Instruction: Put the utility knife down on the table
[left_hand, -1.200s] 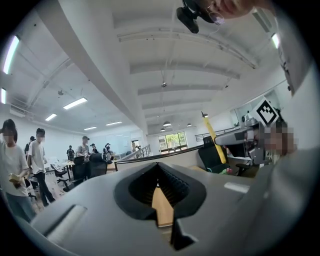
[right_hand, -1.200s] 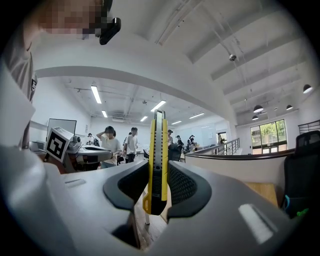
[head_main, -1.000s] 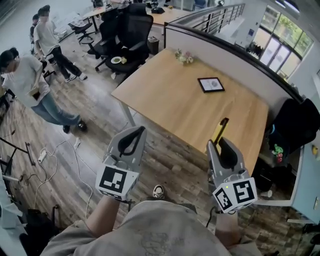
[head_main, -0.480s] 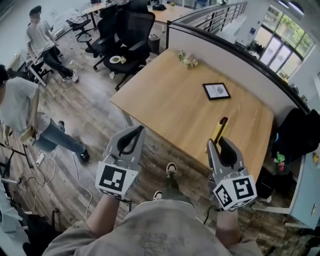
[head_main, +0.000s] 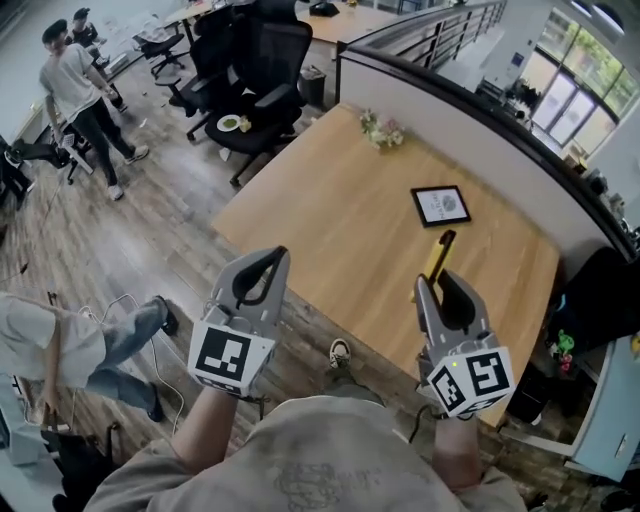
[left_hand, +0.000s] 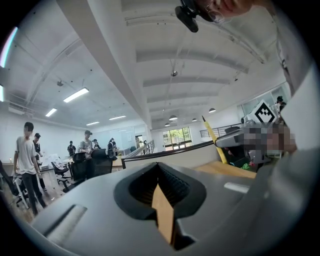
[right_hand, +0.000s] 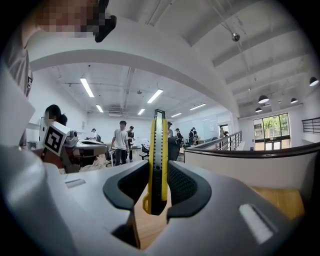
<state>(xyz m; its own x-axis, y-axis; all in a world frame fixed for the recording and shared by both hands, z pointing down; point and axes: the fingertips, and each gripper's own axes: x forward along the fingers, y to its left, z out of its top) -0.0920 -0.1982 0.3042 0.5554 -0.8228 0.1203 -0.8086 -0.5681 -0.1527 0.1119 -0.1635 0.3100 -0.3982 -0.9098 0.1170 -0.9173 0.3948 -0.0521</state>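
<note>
here, a person (head_main: 310, 460) stands at the near edge of a long wooden table (head_main: 340, 220), a grey gripper in each hand. far left, other people (head_main: 72, 90) stand on the plank floor (head_main: 150, 230), well apart from the table. the left gripper (head_main: 272, 258) hangs over the floor just short of the table edge; the left gripper view shows its jaws pressed together with nothing between them. further right, a bunch of flowers (head_main: 381, 130) and a dark tablet (head_main: 441, 205) lie on the tabletop, both well apart from the grippers. right of centre, the yellow and black utility knife (head_main: 438, 256) is up in the air, showing against the near part of the tabletop, not resting on it. the right gripper (head_main: 437, 288) is clenched on its lower end, and the right gripper view shows the knife upright between the jaws, most of its length sticking out beyond them. the put-down looks not yet begun. to do it well, the right gripper likely needs to reach past the edge, tip the knife flat, lower it until it rests on bare wood short of the tablet, and only then let the jaws part. released high or upright, it could bounce or slide off the near edge.
</note>
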